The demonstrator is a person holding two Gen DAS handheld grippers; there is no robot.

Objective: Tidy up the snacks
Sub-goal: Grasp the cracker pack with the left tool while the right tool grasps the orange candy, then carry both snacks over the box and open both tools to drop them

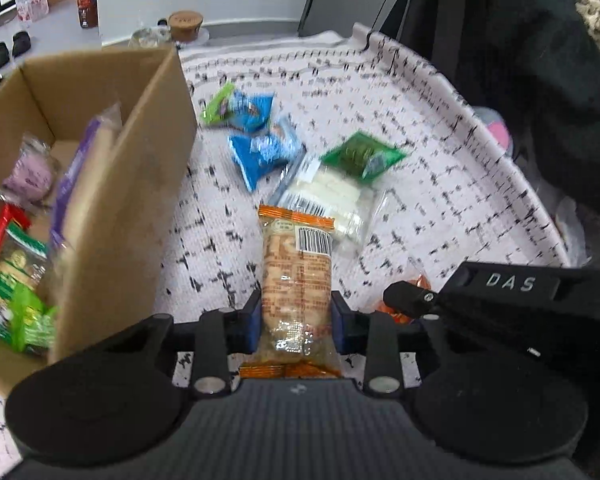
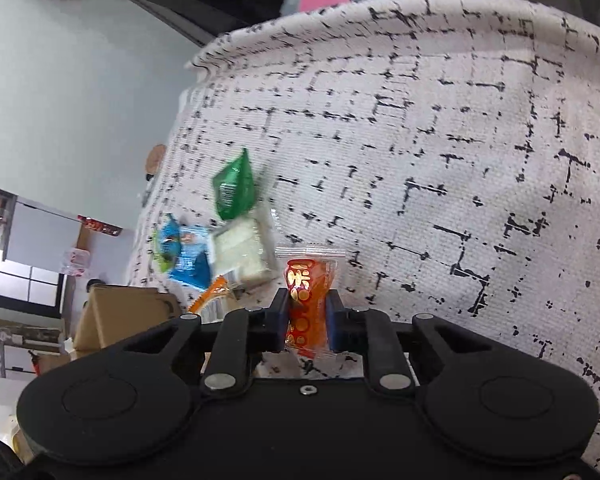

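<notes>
Two snacks are already pinched: the left gripper [image 1: 296, 320] squeezes the long orange packet [image 1: 297, 276], which points straight ahead, and the cardboard box [image 1: 112, 184] sits just to its left, nearer this hand; the right gripper [image 2: 306, 320] squeezes a small red packet [image 2: 305, 300]. The loose snacks [image 1: 260, 140] on the cloth [image 1: 420, 184] are blurry, and the box is cut off.

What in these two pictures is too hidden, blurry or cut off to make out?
- Left wrist view: the cardboard box is cut off at the left edge; its near wall hides part of its contents.
- Left wrist view: the blue packets are motion-blurred, their print unreadable.
- Right wrist view: the red packet has its lower end hidden behind the right gripper.
</notes>
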